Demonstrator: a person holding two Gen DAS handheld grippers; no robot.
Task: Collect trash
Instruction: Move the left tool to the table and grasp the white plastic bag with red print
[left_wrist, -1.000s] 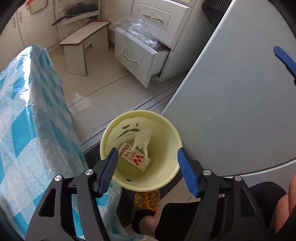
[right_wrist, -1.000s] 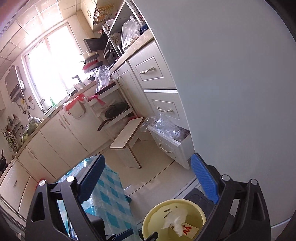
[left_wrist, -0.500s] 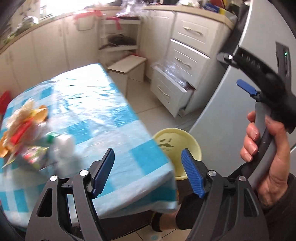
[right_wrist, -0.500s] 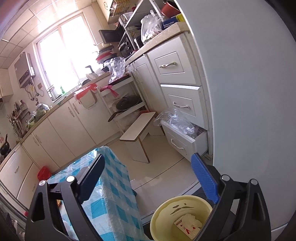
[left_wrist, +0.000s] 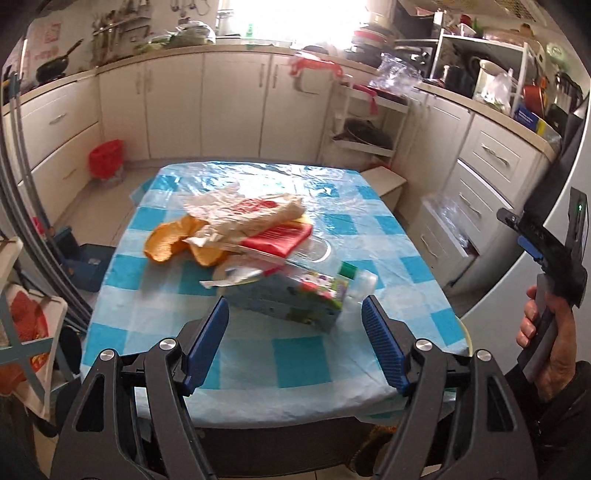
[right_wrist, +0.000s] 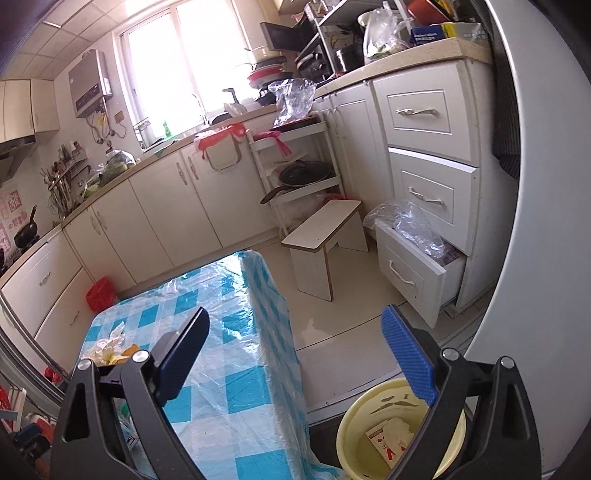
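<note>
Inspector: Both your grippers, left gripper and right gripper, stand released and empty. Why?

Operator: Ready for another pickup.

Inspector: Agreed. Trash pile lies mid-table; flowered box nearest. Yellow bin waits right, on the floor.

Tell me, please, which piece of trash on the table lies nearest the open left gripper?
The flat carton with the flowery print, lying just ahead of the left gripper. The orange peels, white plastic bag and red packet lie farther back.
</note>
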